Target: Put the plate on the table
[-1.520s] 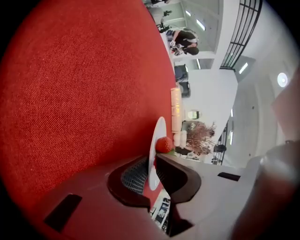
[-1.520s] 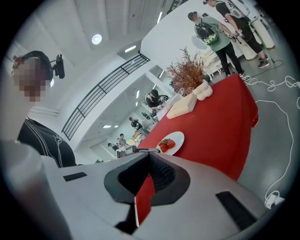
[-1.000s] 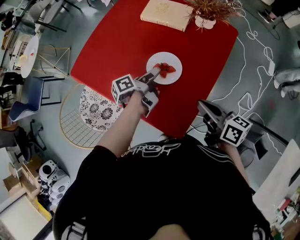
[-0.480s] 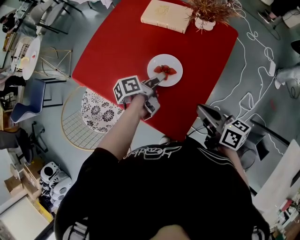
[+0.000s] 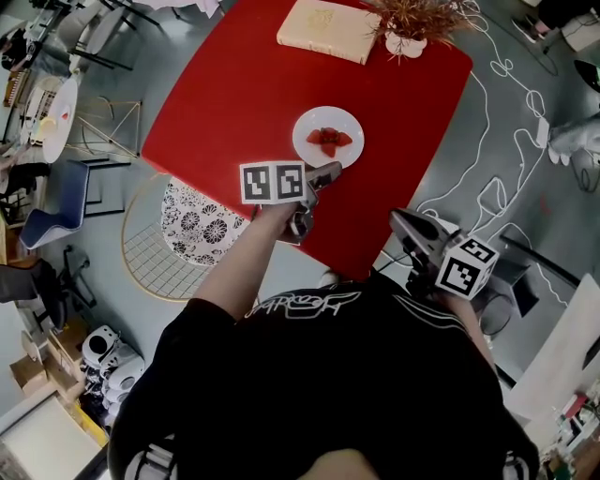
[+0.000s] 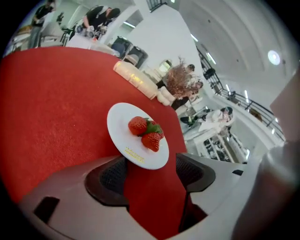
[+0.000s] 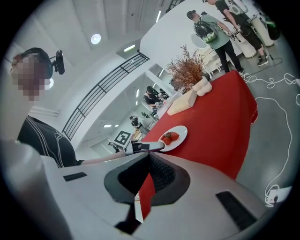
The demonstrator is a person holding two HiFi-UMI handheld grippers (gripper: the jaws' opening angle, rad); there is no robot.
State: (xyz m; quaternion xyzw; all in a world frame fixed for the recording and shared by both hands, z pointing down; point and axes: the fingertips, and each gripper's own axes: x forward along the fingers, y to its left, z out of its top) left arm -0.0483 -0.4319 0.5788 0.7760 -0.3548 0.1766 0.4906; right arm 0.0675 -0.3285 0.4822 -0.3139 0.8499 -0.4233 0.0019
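The round, glossy white plate carrying two red strawberries lies flat on the matte red table, just beyond the left gripper, whose ribbed black pads stand apart and empty. The right gripper has its jaws together.

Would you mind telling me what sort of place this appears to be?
Probably a large open indoor hall or lab: a red table on a grey floor strewn with white cable, a railed upper gallery overhead, and other people standing about.

A cream book lies beside a dried plant; a floral-cushioned wire chair and white cable occupy the floor.
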